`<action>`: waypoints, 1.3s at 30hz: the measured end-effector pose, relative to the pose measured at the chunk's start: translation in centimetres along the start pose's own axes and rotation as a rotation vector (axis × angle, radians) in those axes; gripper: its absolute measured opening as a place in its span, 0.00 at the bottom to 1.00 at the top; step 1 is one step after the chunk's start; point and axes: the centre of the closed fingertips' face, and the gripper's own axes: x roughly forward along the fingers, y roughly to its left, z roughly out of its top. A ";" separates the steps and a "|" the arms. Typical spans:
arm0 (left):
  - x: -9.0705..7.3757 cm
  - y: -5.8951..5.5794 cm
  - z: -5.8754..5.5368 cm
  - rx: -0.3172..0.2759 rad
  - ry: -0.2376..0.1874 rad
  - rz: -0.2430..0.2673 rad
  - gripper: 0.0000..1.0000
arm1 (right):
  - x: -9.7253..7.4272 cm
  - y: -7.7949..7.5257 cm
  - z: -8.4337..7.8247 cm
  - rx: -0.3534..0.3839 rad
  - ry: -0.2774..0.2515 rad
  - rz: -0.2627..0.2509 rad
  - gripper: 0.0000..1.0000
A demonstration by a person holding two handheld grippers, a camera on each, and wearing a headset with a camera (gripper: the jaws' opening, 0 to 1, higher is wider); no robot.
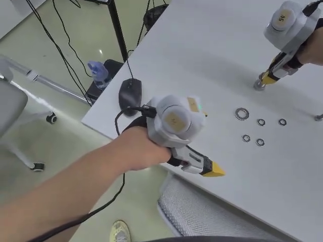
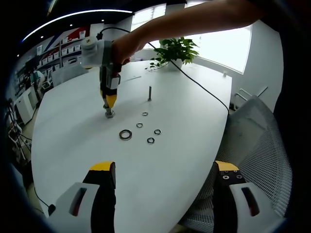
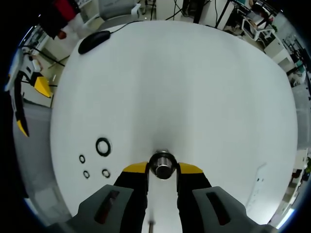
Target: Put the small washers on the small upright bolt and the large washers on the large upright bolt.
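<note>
1. My right claw [image 1: 265, 79] reaches steeply down, clamped on the large bolt [image 3: 163, 165]. My left claw [image 2: 164, 167] hovers at the table [image 1: 212, 45] edge, jaws wide apart.
2. The large washer [image 1: 241, 114] and small washers [image 1: 261, 122] lie loose. The small bolt [image 2: 149, 93] is cut off in the head view.

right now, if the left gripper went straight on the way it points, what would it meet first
The left gripper would likely meet the white tabletop, about at the small silver ring washers dead ahead between its open jaws; depth is unclear.
</note>
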 end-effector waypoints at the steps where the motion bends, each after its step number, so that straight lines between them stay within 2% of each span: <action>1: 0.0 0.0 0.0 0.000 -0.001 0.001 0.82 | 0.1 0.1 0.0 0.000 -0.001 0.001 0.22; 10: -0.1 -0.1 -0.3 -0.002 0.010 -0.002 0.80 | 2.3 0.2 -0.2 0.006 -0.008 -0.022 0.22; 15: -0.2 -0.1 -0.2 0.000 0.008 0.002 0.80 | 2.0 0.3 -0.1 0.002 0.000 -0.016 0.22; 19: -0.1 0.0 -0.1 0.013 0.013 0.008 0.81 | 2.3 -0.4 -0.1 0.016 -0.004 -0.006 0.22; 21: -0.1 -0.1 -0.2 0.021 0.018 0.006 0.81 | 2.7 -0.2 -0.2 0.014 -0.004 -0.005 0.22; 26: -0.2 0.1 0.0 0.021 0.016 0.019 0.83 | 2.5 -0.1 -0.3 0.012 -0.010 -0.008 0.22; 33: -0.2 -0.2 -0.1 0.016 0.021 0.016 0.82 | 2.5 -0.1 -0.3 0.006 -0.015 -0.005 0.24; 39: -0.1 -0.5 -0.1 0.015 0.017 0.010 0.82 | 1.9 -0.1 -0.3 0.000 -0.029 -0.002 0.29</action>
